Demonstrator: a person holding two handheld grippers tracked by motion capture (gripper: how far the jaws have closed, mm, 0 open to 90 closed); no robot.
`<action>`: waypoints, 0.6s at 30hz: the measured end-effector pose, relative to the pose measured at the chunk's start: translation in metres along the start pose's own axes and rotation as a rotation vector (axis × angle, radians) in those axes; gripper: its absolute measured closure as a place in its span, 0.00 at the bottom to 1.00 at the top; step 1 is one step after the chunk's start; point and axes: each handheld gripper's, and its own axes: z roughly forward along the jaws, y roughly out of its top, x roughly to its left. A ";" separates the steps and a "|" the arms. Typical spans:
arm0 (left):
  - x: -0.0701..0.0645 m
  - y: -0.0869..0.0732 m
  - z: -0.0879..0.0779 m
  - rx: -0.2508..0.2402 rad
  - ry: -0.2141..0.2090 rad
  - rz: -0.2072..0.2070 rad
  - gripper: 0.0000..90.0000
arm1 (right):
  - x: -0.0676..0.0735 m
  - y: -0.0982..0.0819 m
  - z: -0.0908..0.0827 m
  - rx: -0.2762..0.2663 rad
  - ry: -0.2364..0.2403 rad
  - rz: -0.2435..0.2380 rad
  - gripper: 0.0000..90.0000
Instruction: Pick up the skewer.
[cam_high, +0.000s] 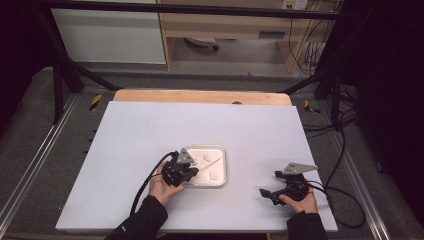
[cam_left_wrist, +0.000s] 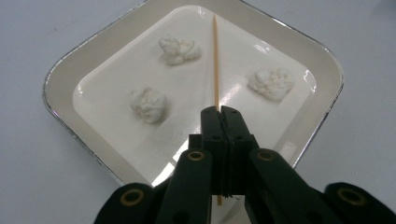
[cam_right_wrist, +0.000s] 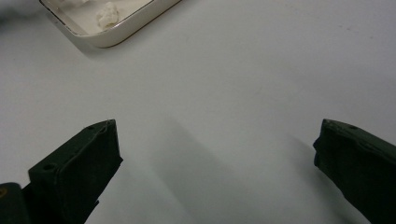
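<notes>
Left gripper (cam_left_wrist: 220, 112) over tray (cam_left_wrist: 65, 79) near edge, jaws pressed together on thin stick (cam_left_wrist: 215, 60); stick ran out across tray floor between three white lumps (cam_left_wrist: 148, 104). Right gripper (cam_right_wrist: 215, 154) well off to tray's right, low over bare surface (cam_right_wrist: 243, 79), jaws spread wide, nothing between them.

Dim high view, dark at both sides. Overhead light glares on the tray rim (cam_left_wrist: 299, 32); near jaws blur, shadows soft.
</notes>
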 end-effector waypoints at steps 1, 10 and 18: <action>0.000 0.000 -0.001 -0.005 -0.002 0.001 0.99 | 0.000 0.000 0.000 0.000 0.000 0.000 0.01; 0.001 0.001 -0.015 -0.079 -0.001 -0.025 0.99 | 0.000 0.000 0.000 0.001 0.000 -0.003 0.01; 0.001 0.000 -0.026 -0.099 -0.022 -0.036 0.99 | 0.000 0.001 0.000 0.000 -0.008 -0.009 0.01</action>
